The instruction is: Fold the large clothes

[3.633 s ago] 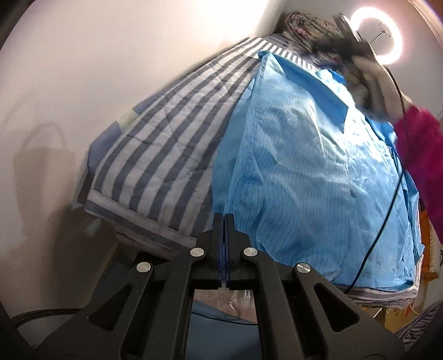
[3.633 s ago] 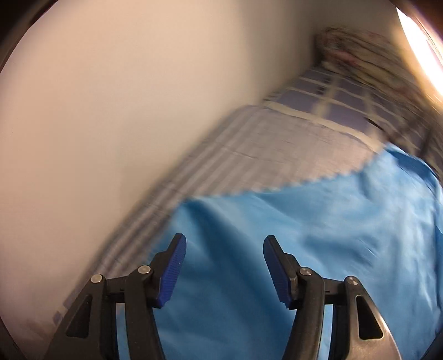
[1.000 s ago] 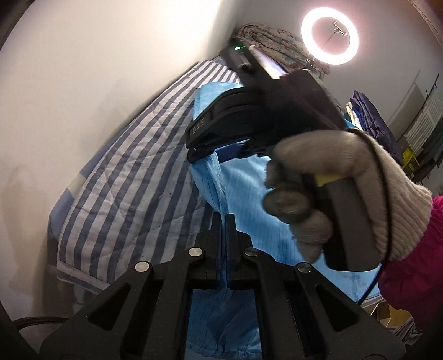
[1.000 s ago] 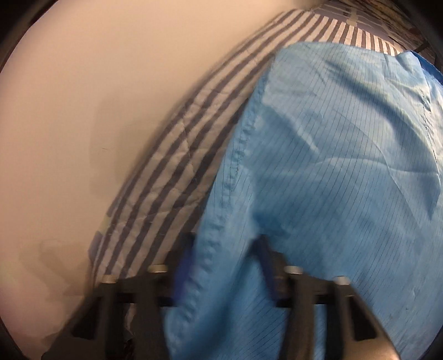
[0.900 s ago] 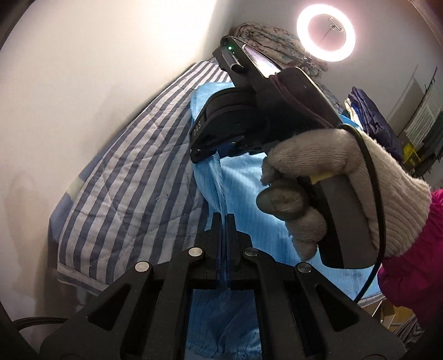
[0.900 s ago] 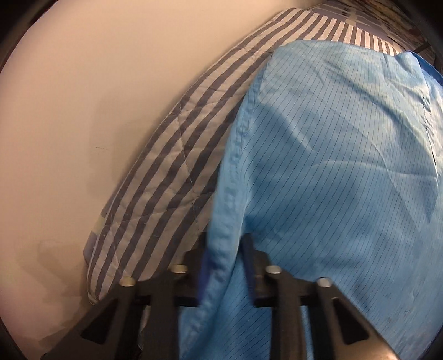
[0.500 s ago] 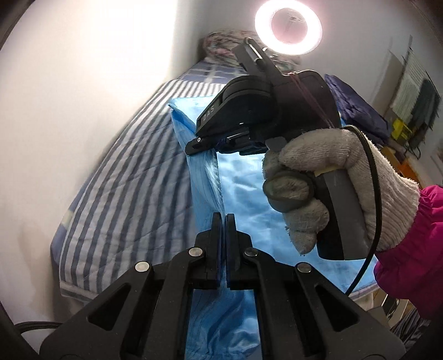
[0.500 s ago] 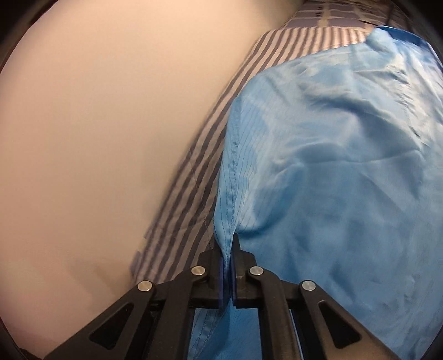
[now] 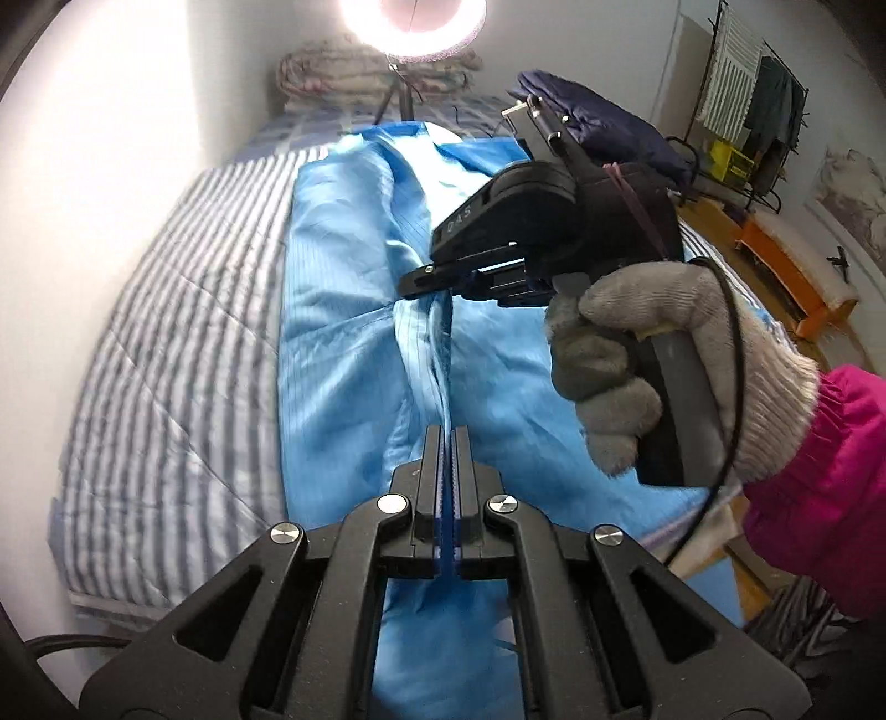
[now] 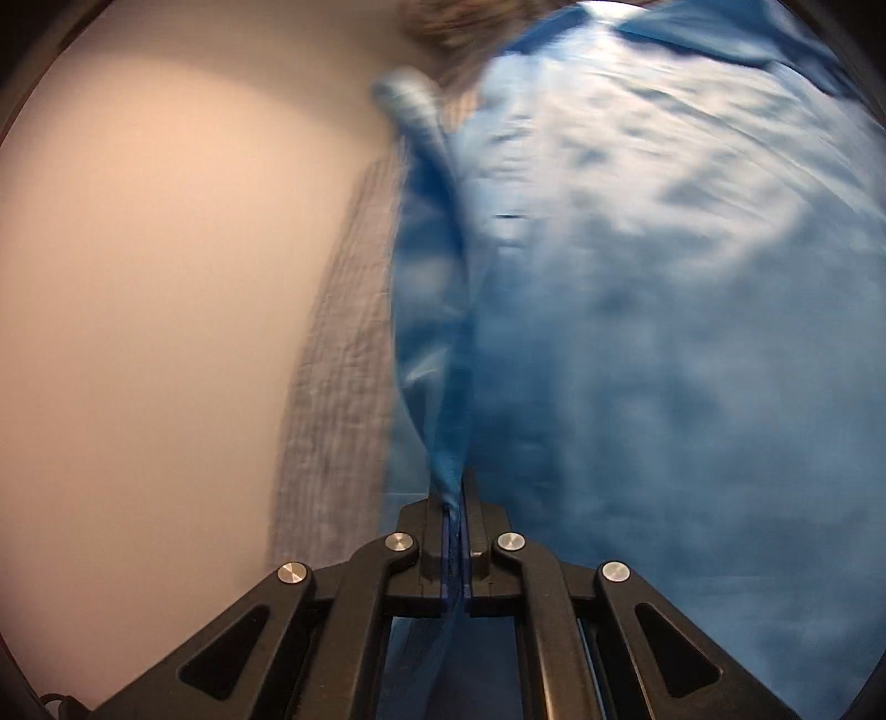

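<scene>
A large light-blue pinstriped garment lies along the striped bed. My left gripper is shut on the garment's long left edge near the bed's foot, the cloth rising taut from its pads. Farther up the same edge, my right gripper, held by a gloved hand, is shut on the cloth too. In the right wrist view the blue garment is blurred, and the right gripper pinches a lifted ridge of its edge. The edge between the two grippers is raised and drawn over the garment's middle.
A white wall runs along the bed's left side. A ring light on a stand and folded bedding sit at the head, a dark blue bundle to the right. An orange bench and a clothes rack stand far right.
The right gripper closed on the garment's left edge. Both grippers then carried that edge up and to the right, away from the wall, so more striped bedding shows on the left.
</scene>
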Available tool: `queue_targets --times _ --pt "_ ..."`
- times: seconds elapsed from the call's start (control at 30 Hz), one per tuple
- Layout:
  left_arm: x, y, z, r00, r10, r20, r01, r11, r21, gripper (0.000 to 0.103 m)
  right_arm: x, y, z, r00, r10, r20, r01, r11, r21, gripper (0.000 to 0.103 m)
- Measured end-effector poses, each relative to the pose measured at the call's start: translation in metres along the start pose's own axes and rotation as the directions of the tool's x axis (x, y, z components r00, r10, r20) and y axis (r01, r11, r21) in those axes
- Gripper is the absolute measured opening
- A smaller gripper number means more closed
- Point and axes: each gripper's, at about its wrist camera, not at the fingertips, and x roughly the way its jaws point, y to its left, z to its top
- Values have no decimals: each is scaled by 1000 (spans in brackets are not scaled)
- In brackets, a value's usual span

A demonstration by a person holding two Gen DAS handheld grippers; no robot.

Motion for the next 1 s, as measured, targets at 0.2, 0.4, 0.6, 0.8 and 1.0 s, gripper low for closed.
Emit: queue_targets --times 0.2,0.4,0.6,0.8,1.0 --pt "-32 20 -10 995 -101 -1 100 990 -100 0 3 -20 6 995 -100 -11 100 995 -29 0" --pt "-51 80 -25 999 -46 -21 39 967 -252 0 19 -15 14 991 -133 -28 130 987 -93 0" --pt "-18 105 -28 992 -95 -88 57 931 -360 0 27 -10 5 980 -183 -78 172 977 -125 24" --pt "12 87 -25 985 -99 -140 48 943 -329 0 -18 4 -19 976 -213 -36 201 955 -217 42" --pt "46 83 -33 978 -25 -205 -36 956 -290 0 -30 21 -49 955 -295 23 284 892 -353 40"
